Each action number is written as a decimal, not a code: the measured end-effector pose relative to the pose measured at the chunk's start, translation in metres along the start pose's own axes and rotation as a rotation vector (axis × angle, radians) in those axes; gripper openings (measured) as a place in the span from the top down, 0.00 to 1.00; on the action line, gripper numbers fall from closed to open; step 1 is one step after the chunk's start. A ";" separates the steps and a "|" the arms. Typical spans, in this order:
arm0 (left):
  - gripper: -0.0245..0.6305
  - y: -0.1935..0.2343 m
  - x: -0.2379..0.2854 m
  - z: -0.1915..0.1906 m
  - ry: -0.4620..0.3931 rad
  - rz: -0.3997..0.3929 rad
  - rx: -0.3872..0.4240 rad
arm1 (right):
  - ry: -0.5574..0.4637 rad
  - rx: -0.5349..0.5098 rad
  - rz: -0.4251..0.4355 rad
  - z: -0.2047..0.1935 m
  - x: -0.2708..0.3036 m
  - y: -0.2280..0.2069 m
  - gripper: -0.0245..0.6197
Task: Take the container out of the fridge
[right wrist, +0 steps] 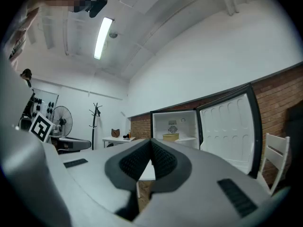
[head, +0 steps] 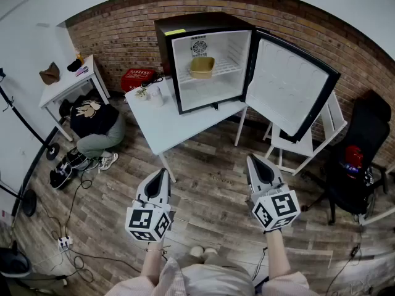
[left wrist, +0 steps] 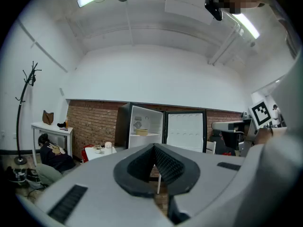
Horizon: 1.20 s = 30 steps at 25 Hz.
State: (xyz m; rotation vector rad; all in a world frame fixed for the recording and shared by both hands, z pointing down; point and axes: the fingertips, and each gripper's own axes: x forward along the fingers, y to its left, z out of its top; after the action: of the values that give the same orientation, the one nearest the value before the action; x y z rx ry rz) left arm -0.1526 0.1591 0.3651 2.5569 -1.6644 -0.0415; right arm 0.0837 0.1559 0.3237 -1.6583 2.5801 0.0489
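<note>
A small black fridge [head: 166, 54] stands on a white table [head: 179, 128] with its door [head: 290, 91] swung wide open to the right. On its wire shelf sits a tan container [head: 202, 66], also visible as a tan container [left wrist: 141, 132] in the left gripper view and a tan container [right wrist: 171, 137] in the right one. My left gripper [head: 160, 179] and right gripper [head: 254, 165] hover over the wooden floor, well short of the table. Both are shut with nothing between the jaws, and both point toward the fridge.
A person [head: 92, 125] crouches on the floor left of the table, beside a white side table [head: 65, 85]. A red box [head: 137, 78] lies behind the table, a white chair [head: 302, 143] under the door, a black chair [head: 364, 159] at right. Cables [head: 74, 251] trail on the floor.
</note>
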 end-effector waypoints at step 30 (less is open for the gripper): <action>0.97 -0.030 0.004 -0.016 0.023 0.027 -0.032 | -0.006 0.035 0.015 -0.020 -0.005 -0.029 0.69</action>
State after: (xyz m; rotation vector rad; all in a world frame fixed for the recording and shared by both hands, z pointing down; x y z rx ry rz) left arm -0.1224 0.1685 0.3787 2.5021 -1.6760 -0.0359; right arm 0.1109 0.1469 0.3444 -1.6245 2.5741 0.0095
